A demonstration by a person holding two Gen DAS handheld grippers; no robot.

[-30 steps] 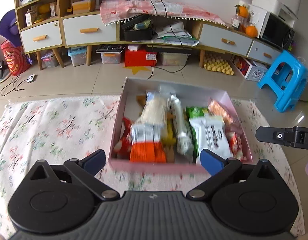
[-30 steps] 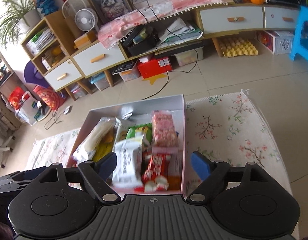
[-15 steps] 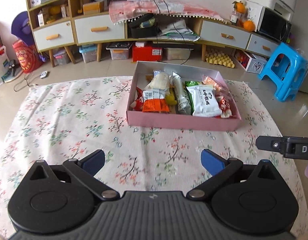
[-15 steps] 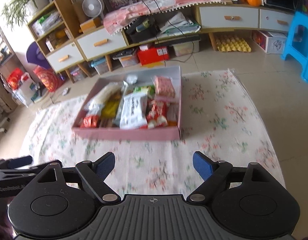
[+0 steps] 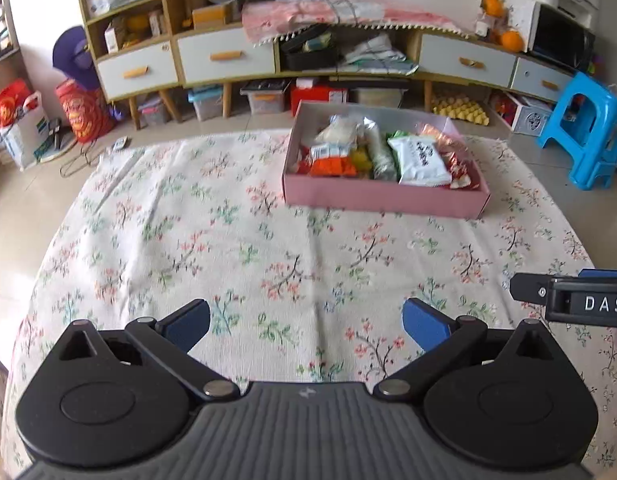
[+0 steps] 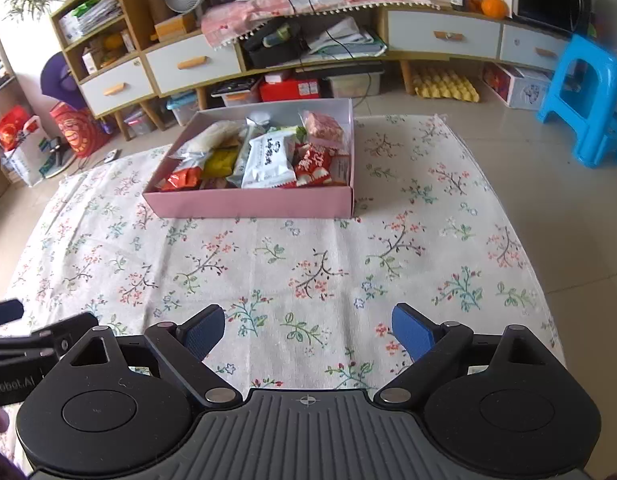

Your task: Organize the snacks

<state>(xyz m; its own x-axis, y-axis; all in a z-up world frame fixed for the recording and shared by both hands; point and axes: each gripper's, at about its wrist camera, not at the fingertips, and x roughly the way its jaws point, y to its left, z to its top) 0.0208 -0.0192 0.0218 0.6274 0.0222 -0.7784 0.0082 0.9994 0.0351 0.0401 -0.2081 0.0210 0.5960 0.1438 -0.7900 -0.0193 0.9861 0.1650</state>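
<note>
We are holding the left gripper spread and empty; the right gripper is opening, nothing between its jaws. Well ahead of both, the pink box is holding the snack packets. We are judging them light, crinkly and slippery, best pinched across the middle.

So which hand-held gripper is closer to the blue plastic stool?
Right. The right hand-held gripper is on the stool's side of the flowered cloth; the left hand-held gripper is beside it, farther away.
</note>
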